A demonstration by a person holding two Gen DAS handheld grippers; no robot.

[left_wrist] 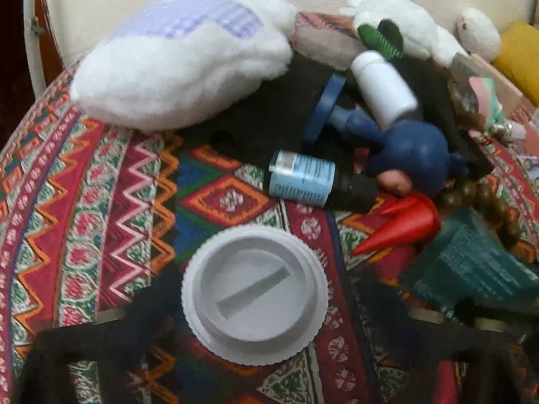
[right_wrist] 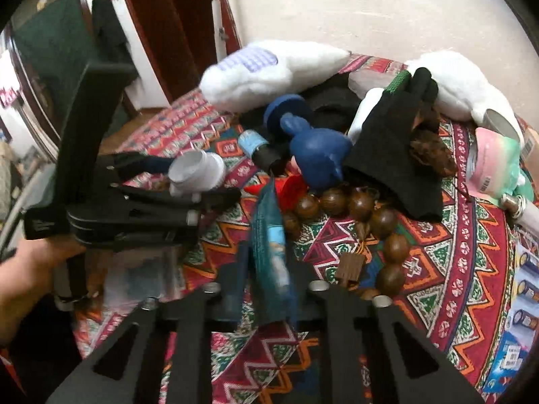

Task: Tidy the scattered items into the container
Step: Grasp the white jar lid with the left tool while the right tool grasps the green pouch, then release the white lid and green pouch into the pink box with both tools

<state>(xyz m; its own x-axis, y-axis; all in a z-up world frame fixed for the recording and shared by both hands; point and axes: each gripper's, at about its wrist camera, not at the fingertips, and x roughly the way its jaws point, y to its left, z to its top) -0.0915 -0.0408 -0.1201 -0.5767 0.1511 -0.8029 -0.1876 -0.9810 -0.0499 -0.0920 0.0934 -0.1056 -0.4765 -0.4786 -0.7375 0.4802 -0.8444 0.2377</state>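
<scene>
Beside the blue figurine (right_wrist: 315,149), left gripper (right_wrist: 215,185) pinches a white cap (left_wrist: 254,294); right gripper (right_wrist: 266,289) clamps a teal packet (right_wrist: 269,235).

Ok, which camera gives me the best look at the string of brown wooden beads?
The right wrist view. There the string of brown wooden beads lies unobstructed across the patterned cloth, bead by bead, beside the black glove. The left wrist view catches only a blurred stretch of the beads at the right edge, partly hidden behind the red cone.
</scene>
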